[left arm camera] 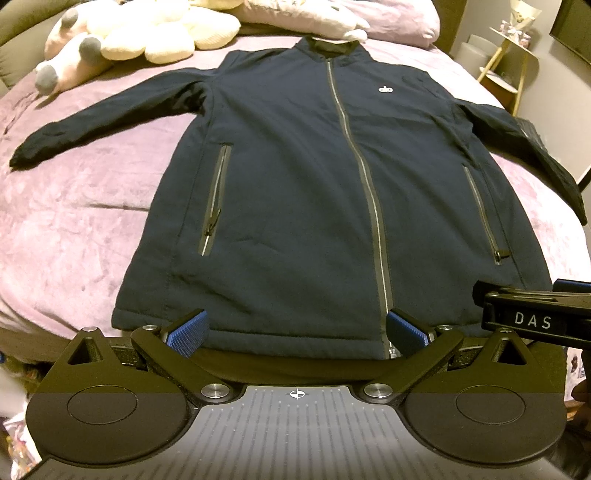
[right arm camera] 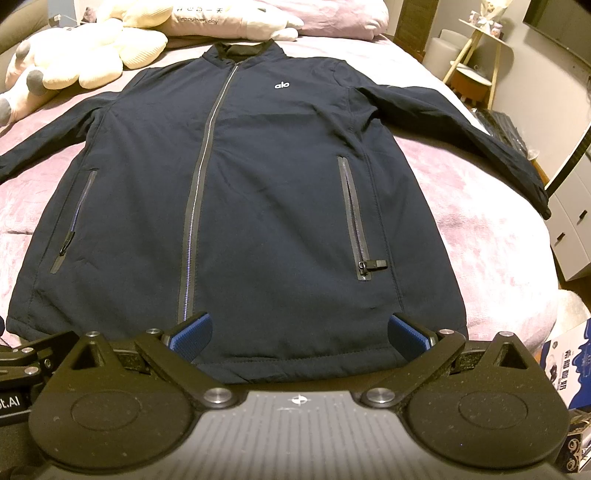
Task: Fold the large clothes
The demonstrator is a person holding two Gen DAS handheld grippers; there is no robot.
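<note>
Both tools' blue pads stand wide apart, gripping nothing: the left tool (left arm camera: pixel 295 330) and right tool (right arm camera: pixel 298 332) sit low in frame at the hem of the navy zip jacket (left arm camera: pixel 314 192), spread flat mid-frame on the pink bed (left arm camera: pixel 74 229); plush toys (left arm camera: pixel 147 33) fill the upper left.

Left gripper (left arm camera: pixel 297 332) held level, jaws spread wide, blue ribbed pads (left arm camera: pixel 186 332) angled outward, nothing pinched between them. Right gripper (right arm camera: pixel 301 334) same deal: wide open, pads (right arm camera: pixel 408 336) splayed, nothing gripped. Both side by side and close, each one's black body poking into the edge of the other's view, pointing the same way.
</note>
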